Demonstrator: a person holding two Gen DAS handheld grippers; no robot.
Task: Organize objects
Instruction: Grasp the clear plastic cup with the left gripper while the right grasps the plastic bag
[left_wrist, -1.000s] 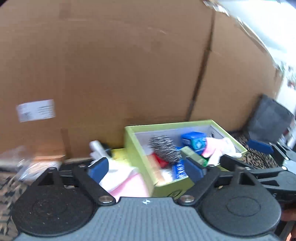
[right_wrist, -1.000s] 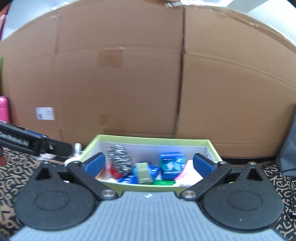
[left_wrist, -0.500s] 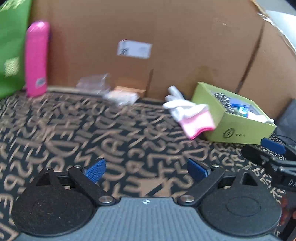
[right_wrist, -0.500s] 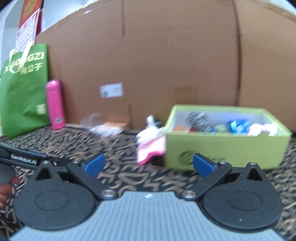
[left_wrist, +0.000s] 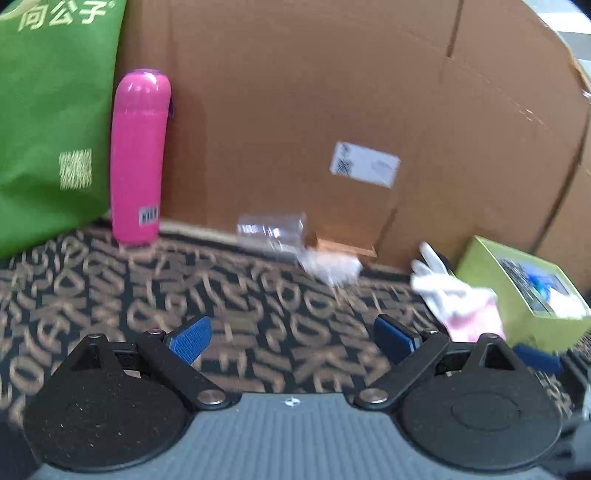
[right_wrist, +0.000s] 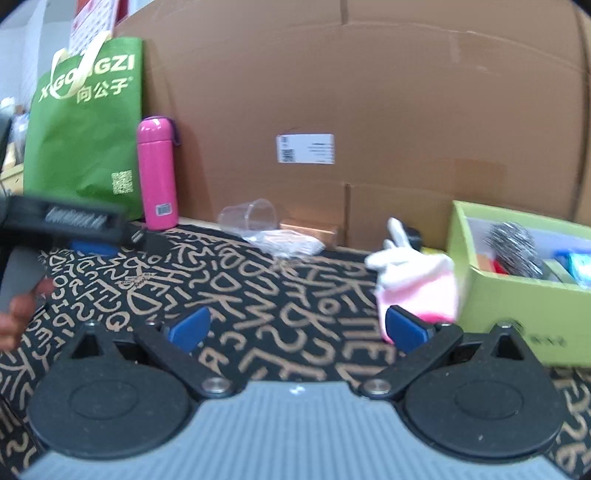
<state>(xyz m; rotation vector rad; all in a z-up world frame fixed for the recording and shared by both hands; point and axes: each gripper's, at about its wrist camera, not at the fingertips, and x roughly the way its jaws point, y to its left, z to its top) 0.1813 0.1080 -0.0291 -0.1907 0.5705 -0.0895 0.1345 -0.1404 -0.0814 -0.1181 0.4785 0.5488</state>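
Both hand-held grippers hang spread and empty over the patterned tabletop (right_wrist: 258, 280).

The left hand-held gripper (left_wrist: 291, 338) and the right hand-held gripper (right_wrist: 295, 328) each hold their blue fingers wide apart, gripping nothing. A pink-and-white glove (right_wrist: 413, 280) lies against the green box (right_wrist: 517, 299), which holds a steel scourer (right_wrist: 513, 251) and small packets. A pink bottle (right_wrist: 157, 173) stands upright beside a green bag (right_wrist: 85, 122) against the cardboard wall.
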